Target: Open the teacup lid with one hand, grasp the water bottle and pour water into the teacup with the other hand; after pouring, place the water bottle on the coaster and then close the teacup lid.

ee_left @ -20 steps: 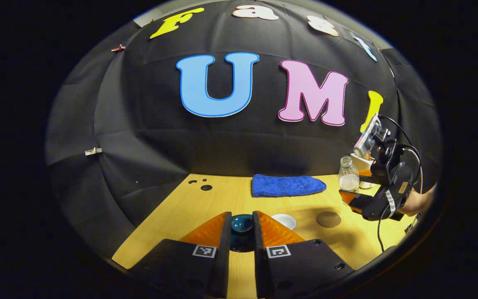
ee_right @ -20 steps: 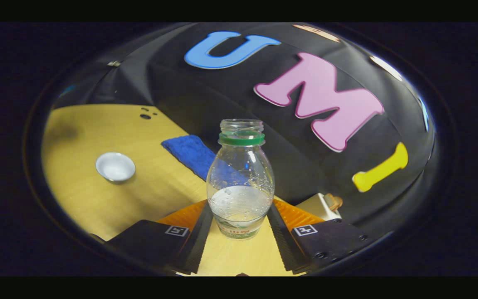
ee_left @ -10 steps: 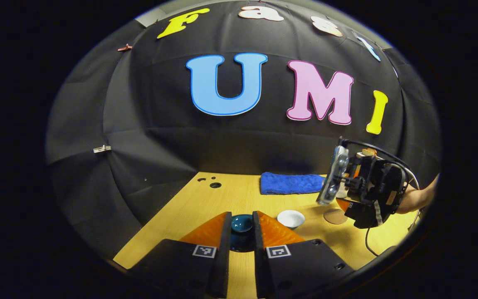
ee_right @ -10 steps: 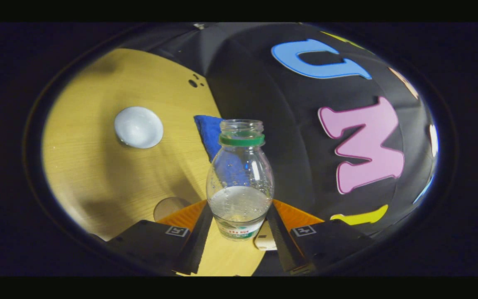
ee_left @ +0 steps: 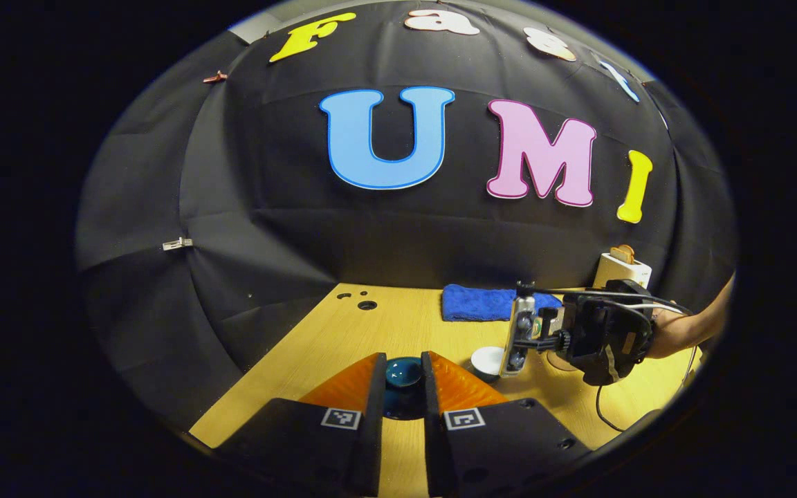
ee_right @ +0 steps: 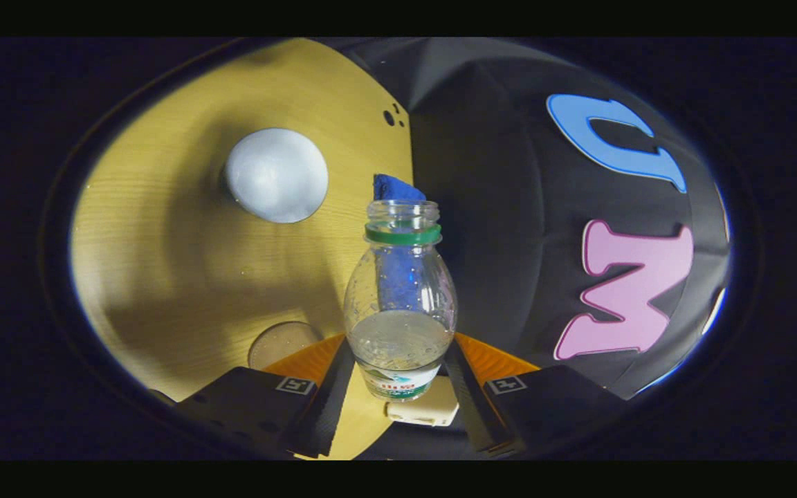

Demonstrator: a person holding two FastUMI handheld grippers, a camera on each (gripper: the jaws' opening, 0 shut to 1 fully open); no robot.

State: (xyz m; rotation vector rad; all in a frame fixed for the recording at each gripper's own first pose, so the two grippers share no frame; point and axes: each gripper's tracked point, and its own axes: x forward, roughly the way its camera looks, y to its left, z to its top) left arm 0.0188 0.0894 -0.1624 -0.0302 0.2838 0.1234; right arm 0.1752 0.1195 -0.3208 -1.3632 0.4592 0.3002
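In the left gripper view, the left gripper [ee_left: 403, 387] at 6 o'clock has both fingers clamped on the dark teal lid [ee_left: 403, 373], held above the table [ee_left: 343, 339]. Beyond, at 4 o'clock, the white teacup [ee_left: 486, 360] stands open, with the tilted right gripper just beside it. In the right gripper view, the right gripper [ee_right: 398, 377] squeezes the uncapped bottle [ee_right: 400, 297]. The coaster [ee_right: 281, 344] lies at 7 o'clock, the cup at 10 o'clock, the blue towel [ee_right: 391, 188] past the bottle's mouth.

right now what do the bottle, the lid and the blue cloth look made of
Water bottle: clear, probably plastic; the cloth shows through it, green ring at the neck. Teacup lid: dark teal, glossy, likely glazed ceramic, with bright highlights. Blue cloth: soft, fuzzy pile, like terry or microfibre.
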